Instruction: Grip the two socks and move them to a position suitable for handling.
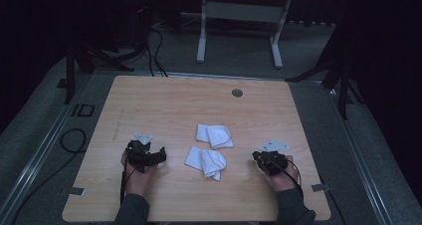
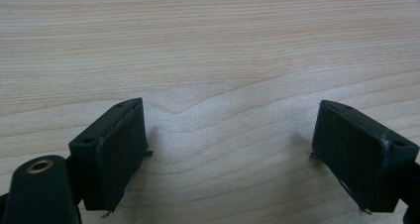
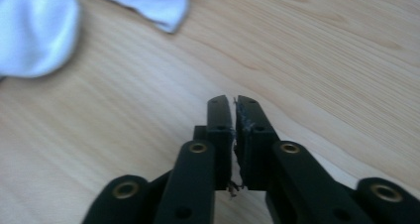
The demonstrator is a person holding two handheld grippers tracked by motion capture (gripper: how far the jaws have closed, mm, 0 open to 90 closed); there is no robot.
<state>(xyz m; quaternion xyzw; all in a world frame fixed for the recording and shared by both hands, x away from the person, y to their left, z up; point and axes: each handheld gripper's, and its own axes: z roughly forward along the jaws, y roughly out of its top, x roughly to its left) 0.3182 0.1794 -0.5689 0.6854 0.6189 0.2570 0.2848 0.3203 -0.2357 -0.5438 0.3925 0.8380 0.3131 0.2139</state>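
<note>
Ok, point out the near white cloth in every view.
High view: near cloth lies low on the middle of the tabletop.
Left gripper view: bare tabletop between the open jaws.
Right gripper view: white cloth at top left, probably the near one, beyond the shut jaws.
Shared landmark: the tabletop's light wood grain.

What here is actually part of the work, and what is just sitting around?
Part of the work:
- near crumpled white cloth
- far folded white cloth
- left gripper, jaws open
- right gripper, jaws shut, empty

Just lying about:
- light wooden table
- round grey cable cap
- white metal stand behind the table
</note>
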